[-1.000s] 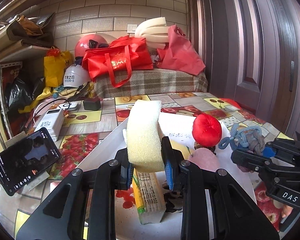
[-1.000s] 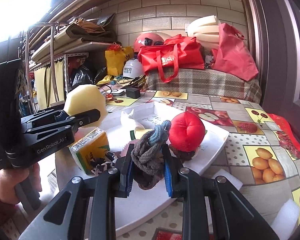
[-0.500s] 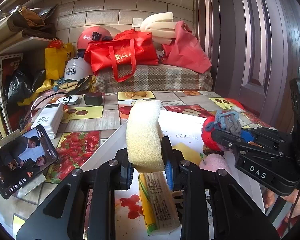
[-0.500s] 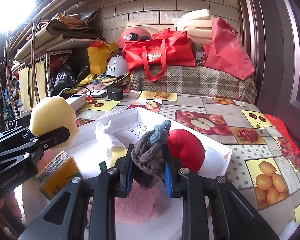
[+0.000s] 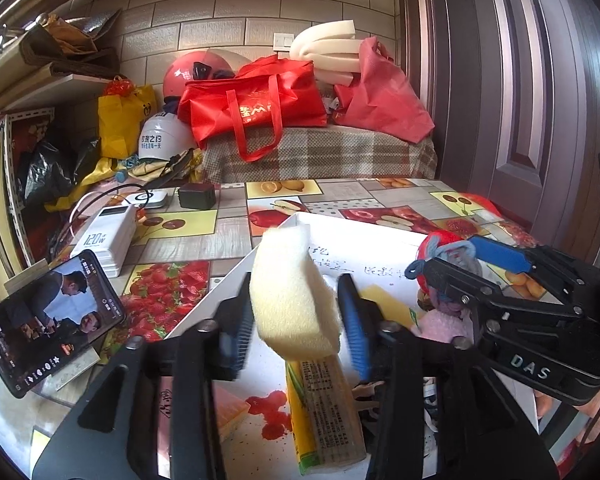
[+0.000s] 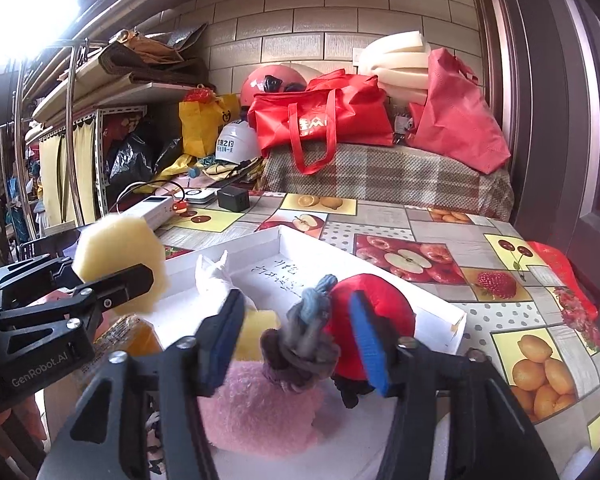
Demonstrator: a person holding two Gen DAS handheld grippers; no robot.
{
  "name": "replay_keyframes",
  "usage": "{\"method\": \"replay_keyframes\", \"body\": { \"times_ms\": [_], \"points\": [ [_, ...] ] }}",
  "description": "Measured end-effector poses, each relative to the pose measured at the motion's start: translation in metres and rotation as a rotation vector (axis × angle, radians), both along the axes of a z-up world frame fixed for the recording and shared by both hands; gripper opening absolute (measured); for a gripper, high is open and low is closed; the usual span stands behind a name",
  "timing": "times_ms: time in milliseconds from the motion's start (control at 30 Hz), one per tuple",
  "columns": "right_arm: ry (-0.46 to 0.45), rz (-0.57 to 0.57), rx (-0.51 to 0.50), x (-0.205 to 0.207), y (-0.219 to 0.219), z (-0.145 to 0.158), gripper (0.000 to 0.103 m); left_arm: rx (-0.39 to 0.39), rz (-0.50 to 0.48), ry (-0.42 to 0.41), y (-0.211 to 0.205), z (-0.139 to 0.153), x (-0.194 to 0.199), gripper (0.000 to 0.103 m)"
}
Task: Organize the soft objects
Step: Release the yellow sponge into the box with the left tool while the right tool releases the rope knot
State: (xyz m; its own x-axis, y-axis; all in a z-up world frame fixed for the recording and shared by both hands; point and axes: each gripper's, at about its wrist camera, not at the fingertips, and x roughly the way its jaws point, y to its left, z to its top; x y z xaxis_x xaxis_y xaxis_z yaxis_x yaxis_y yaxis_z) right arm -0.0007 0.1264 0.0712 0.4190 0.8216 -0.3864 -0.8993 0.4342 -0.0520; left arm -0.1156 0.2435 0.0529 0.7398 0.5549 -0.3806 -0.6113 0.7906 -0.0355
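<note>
We have both grippers over the white tray (image 6: 440, 322), which sits on the fruit-print table (image 6: 420, 216). Our left gripper (image 5: 296, 322) has its jaws spread, and the yellow sponge (image 5: 294, 296) sits tilted between the blue pads (image 5: 354, 330); there's a sliver of gap on the right side, so we can't tell whether it's pinched or coming loose. From the right wrist view the same sponge (image 6: 118, 262) shows as a pale hexagon over the tray's left edge, with the left gripper's black finger across its front.

Our right gripper (image 6: 296, 338) is parted as well. The knotted rope toy (image 6: 304, 338), grey-brown with blue strands, stands between the pads without visibly touching either one, its lower end resting on the pink fluffy piece (image 6: 260, 408) in the near part of the tray. Just behind the rope toy, toward the tray's right wall, sits the red plush ball (image 6: 384, 320). A white plush figure (image 6: 212, 280) lies near the tray's far-left corner, and a flat yellow sponge pad (image 6: 256, 328) sits between it and the pink piece.

Below the left gripper, at the tray's near-left side, we see a yellow-edged printed packet (image 5: 328, 408). Left of the tray on the table stand a phone (image 5: 48, 320) playing video and a white power bank (image 5: 104, 240).
</note>
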Motion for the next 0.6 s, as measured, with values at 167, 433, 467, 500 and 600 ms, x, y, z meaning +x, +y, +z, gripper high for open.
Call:
{"method": "replay_keyframes", "body": {
  "times_ms": [167,433,467,500,600],
  "points": [
    [0.014,-0.049,0.049,0.006,-0.008,0.003,0.091,0.008,0.034,-0.046,0.002,0.002,-0.011,0.103],
    [0.004,-0.102,0.069,0.005,-0.012,0.004,0.103,0.047,0.042,-0.063,-0.005,0.005,-0.014,0.103],
    [0.002,-0.101,0.069,0.006,-0.012,0.004,0.103,0.048,0.043,-0.065,-0.005,0.005,-0.015,0.103],
    [0.001,-0.101,0.068,0.005,-0.012,0.004,0.103,0.048,0.044,-0.067,-0.006,0.006,-0.015,0.103],
    [-0.003,-0.101,0.068,0.005,-0.012,0.004,0.103,0.051,0.046,-0.074,-0.007,0.006,-0.016,0.103]
  ]
}}
